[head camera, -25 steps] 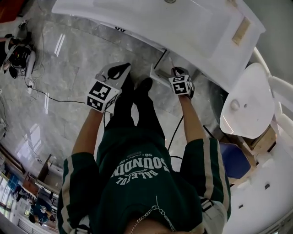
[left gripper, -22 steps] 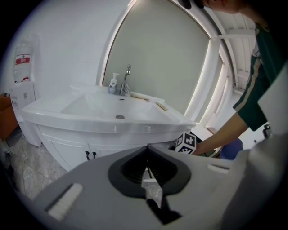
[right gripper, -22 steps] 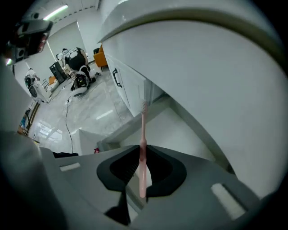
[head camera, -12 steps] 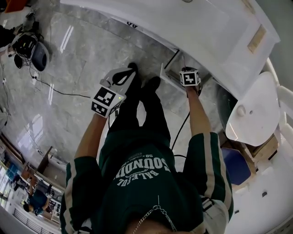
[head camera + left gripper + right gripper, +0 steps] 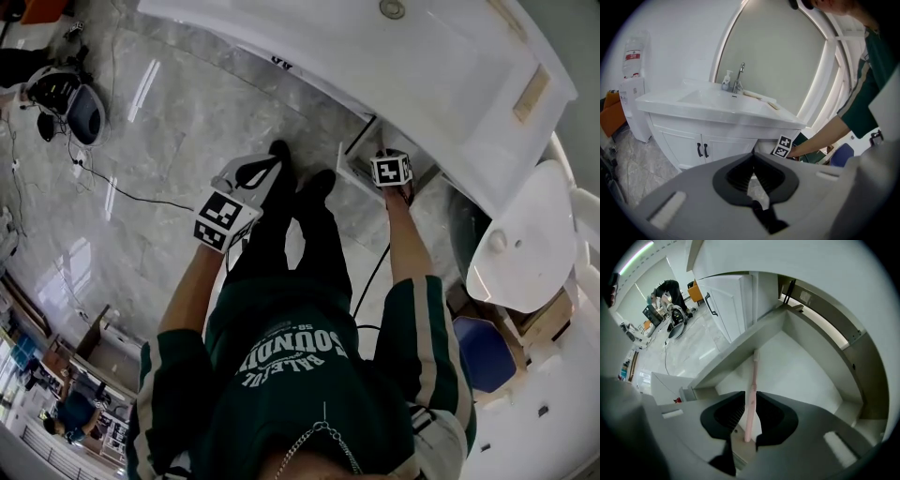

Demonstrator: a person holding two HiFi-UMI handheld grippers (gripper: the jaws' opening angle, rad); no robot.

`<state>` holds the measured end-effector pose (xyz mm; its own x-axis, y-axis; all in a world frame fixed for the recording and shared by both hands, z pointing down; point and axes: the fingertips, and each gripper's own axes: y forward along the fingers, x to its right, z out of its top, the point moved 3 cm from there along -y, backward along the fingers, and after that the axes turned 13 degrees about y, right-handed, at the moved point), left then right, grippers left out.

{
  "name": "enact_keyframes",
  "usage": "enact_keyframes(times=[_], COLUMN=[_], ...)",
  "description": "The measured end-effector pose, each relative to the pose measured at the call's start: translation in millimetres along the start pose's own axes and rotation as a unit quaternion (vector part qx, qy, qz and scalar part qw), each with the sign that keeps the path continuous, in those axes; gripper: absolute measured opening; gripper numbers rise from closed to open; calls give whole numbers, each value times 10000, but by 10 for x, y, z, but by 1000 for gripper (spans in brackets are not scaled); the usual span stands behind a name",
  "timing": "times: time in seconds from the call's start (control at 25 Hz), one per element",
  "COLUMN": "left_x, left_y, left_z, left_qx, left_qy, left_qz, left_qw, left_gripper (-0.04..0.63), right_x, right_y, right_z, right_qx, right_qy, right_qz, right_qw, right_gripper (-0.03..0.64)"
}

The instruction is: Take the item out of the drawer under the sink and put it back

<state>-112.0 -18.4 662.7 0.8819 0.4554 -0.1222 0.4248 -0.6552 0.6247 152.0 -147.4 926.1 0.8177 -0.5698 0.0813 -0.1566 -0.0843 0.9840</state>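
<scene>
Only the left gripper view shows the white sink cabinet from the front, and only the right gripper view looks into the open drawer under it. The left gripper hangs over the floor, jaws pressed together and empty. The right gripper points down into the drawer, jaws pinching an upright pink toothbrush, though they have just been easing apart. Compared with the head view a second ago, the right gripper sits deeper in the drawer.
</scene>
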Motion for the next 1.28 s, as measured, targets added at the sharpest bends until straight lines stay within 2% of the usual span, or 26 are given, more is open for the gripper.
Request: enact_keyframes(times=[0.2, 0.36, 0.6, 0.8, 1.08, 1.28], left_x=[37, 69, 95, 85, 12, -56], left_y=[-89, -112, -154, -219, -316, -321], left_z=[96, 261, 568, 864, 1240, 1617], left_qx=[62, 193, 328, 481, 762, 1094], left_qy=[-21, 37, 206, 351, 436, 642], left_qz=[9, -23, -73, -136, -160, -184], left_qw=[10000, 9998, 9992, 9981, 9960, 9918], left_gripper=[49, 49, 49, 49, 49, 49], right_x=[-72, -90, -300, -523, -793, -773], right_y=[-171, -554, -1195, -1813, -2668, -3243], right_z=[-53, 49, 130, 215, 505, 776], right_qx=[26, 439, 1083, 1502, 2414, 3105], right_qy=[105, 235, 365, 271, 438, 627], right_qz=[72, 29, 302, 526, 981, 1039], right_qw=[9999, 9988, 9930, 9869, 9644, 9428], right_gripper=[54, 52, 51, 5, 2, 3])
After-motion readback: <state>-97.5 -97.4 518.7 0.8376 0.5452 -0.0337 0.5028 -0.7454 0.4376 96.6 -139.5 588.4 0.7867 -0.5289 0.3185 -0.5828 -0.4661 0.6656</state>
